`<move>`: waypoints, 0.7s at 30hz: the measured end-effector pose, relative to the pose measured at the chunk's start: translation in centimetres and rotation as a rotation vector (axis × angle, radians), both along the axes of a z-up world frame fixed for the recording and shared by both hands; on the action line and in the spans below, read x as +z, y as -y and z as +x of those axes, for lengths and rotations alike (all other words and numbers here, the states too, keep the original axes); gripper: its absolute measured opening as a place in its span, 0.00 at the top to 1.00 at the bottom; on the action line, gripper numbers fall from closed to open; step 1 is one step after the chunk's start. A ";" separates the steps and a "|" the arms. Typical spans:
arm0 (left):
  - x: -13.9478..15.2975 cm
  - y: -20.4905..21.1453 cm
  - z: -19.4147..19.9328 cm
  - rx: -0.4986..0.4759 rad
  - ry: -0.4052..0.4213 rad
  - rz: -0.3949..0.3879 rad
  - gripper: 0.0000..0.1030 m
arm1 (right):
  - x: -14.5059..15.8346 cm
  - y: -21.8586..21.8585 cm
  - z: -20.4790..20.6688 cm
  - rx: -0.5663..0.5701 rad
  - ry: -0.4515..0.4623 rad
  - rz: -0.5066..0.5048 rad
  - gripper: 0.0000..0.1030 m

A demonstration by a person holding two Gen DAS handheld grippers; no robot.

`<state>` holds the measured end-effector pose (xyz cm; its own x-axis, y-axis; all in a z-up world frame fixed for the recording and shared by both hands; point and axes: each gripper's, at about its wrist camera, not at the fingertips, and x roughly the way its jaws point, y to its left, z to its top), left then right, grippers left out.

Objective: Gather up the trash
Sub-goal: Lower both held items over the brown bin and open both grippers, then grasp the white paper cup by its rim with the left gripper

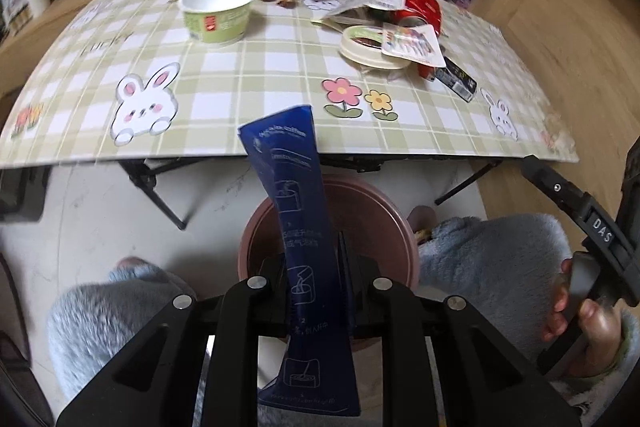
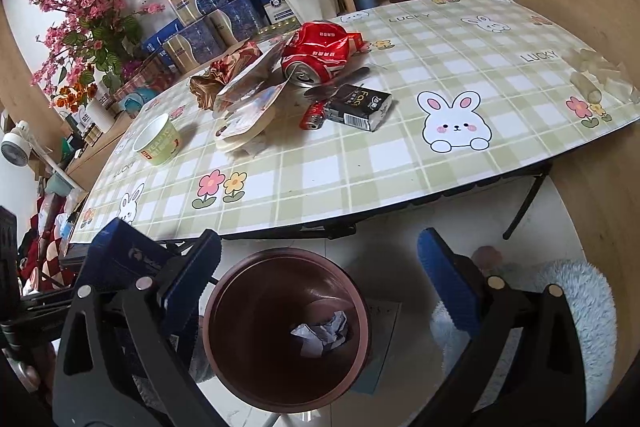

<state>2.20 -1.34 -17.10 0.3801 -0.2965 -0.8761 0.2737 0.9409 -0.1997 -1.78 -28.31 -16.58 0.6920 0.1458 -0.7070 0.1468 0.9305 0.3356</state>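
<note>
The left gripper (image 1: pixel 316 291) is clenching a blue sachet (image 1: pixel 294 211) upright above the brown bin (image 2: pixel 286 331). The right gripper (image 2: pixel 320 291) is hanging released over the bin, crumpled paper (image 2: pixel 322 335) lying inside; a crushed can (image 2: pixel 316 53) is lying on the far table (image 2: pixel 400 163).

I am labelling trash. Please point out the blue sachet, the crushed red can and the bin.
blue sachet (image 1: pixel 298 211): left wrist view, printed middle.
crushed red can (image 2: pixel 320 47): right wrist view, dented side.
bin (image 2: pixel 224 291): right wrist view, left rim.
</note>
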 end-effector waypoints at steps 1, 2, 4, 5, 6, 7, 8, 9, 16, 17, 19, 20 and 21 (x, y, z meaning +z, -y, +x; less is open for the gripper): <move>0.2 0.3 0.2 -0.010 0.007 -0.010 0.75 | 0.0 0.0 0.0 -0.001 0.000 -0.001 0.06; 0.5 0.5 0.3 -0.014 0.017 -0.018 0.67 | 0.0 0.1 0.0 -0.002 -0.001 -0.002 0.06; 1.4 0.5 0.0 0.010 0.080 -0.007 0.36 | -0.1 0.2 0.0 -0.008 -0.001 -0.004 0.06; 1.9 0.5 -0.2 0.018 0.109 -0.002 0.34 | -0.1 0.3 -0.1 -0.010 -0.002 -0.004 0.06; 2.2 0.5 -0.4 0.020 0.128 0.000 0.32 | -0.2 0.5 -0.1 -0.014 -0.003 -0.004 0.06; 2.5 0.4 -0.6 0.023 0.148 0.009 0.28 | -0.3 0.6 -0.1 -0.019 -0.004 -0.006 0.06; 2.6 0.3 -0.9 0.035 0.169 0.024 0.25 | -0.4 0.7 -0.1 -0.023 -0.006 -0.007 0.06; 2.7 0.1 -1.2 0.057 0.191 0.041 0.19 | -0.5 0.7 0.0 -0.026 -0.013 -0.006 0.06; 1.0 -3.2 -2.8 0.266 0.180 0.044 0.09 | -1.1 0.3 0.4 -0.024 -0.042 -0.024 0.06; 0.7 -3.6 -2.9 0.284 0.171 0.035 0.09 | -1.3 0.2 0.5 -0.021 -0.044 -0.029 0.06; 0.2 -4.0 -2.9 0.307 0.151 0.029 0.09 | -1.4 0.1 0.6 -0.023 -0.051 -0.041 0.06; 0.1 -4.1 -2.8 0.312 0.144 0.030 0.09 | -1.5 0.1 0.6 -0.025 -0.056 -0.046 0.06; -0.1 -4.2 -2.6 0.317 0.135 0.033 0.09 | -1.7 0.0 0.7 -0.022 -0.068 -0.051 0.06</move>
<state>-0.44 2.84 -17.22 0.5619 -0.1171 -0.8188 -0.0117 0.9887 -0.1494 -1.05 -28.31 -18.30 0.6451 0.0939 -0.7583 0.1878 0.9425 0.2765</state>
